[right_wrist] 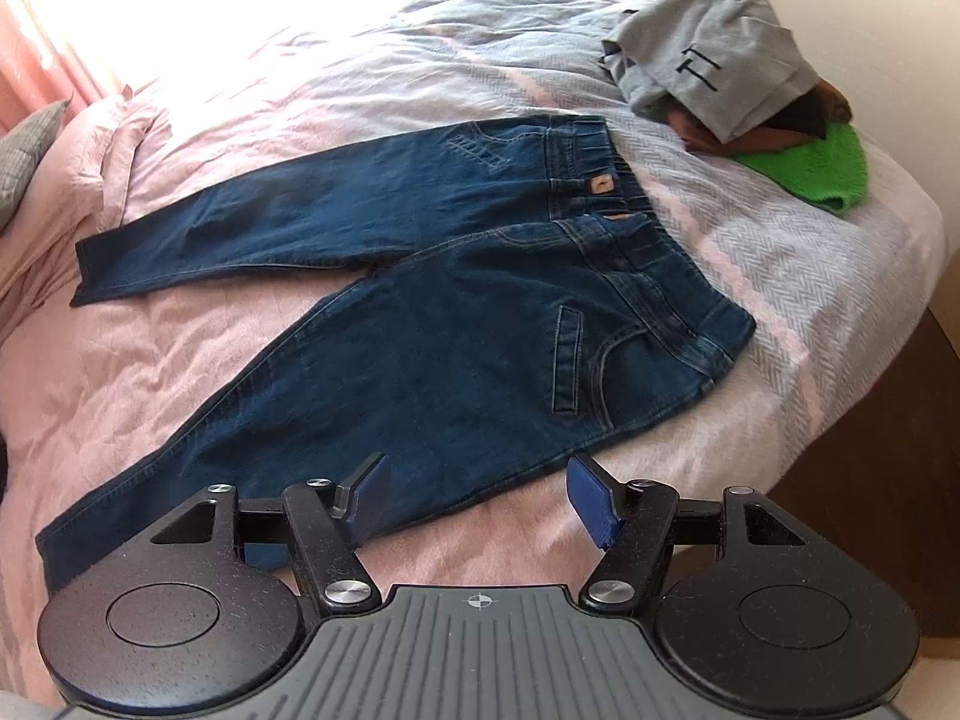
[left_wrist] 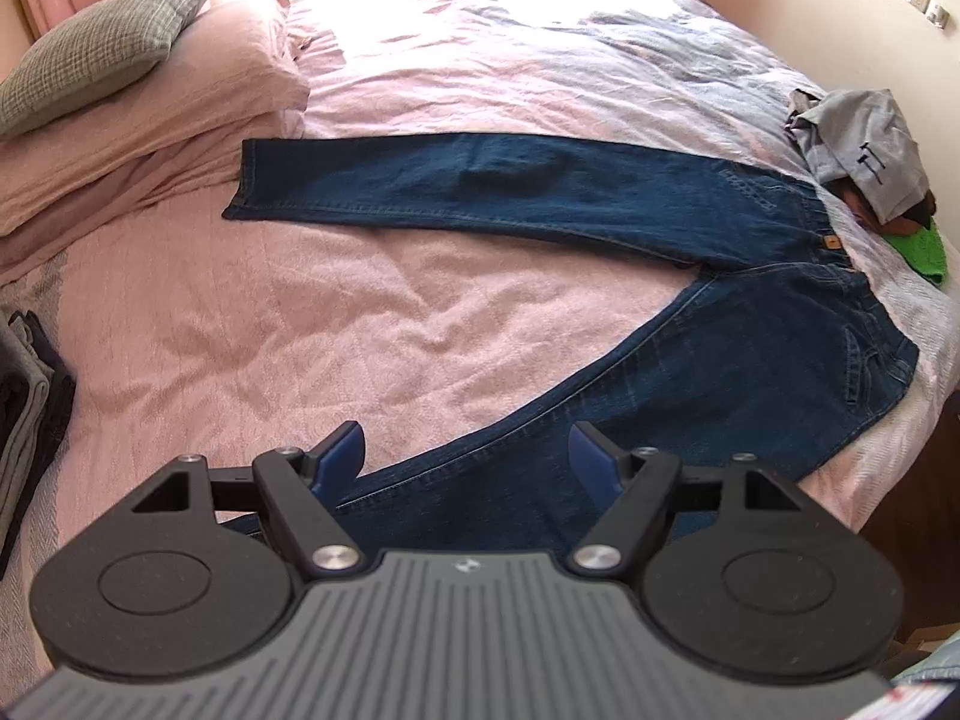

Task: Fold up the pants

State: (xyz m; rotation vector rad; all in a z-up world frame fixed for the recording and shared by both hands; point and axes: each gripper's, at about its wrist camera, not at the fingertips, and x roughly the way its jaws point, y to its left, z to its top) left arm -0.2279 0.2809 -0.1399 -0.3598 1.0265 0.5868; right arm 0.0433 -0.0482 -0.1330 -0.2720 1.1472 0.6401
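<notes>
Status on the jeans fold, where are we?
Done: jeans laid flat on the pink bedspread, legs spread in a V. No fold made yet. In hand: nothing; left claw and right claw are both open, hovering above the near leg. Left: bring the near leg over the far leg, then fold lengthwise.

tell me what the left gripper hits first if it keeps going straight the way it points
Most likely the jeans: the open left gripper points at the near leg lying on the bed, though depth is unclear.
</notes>
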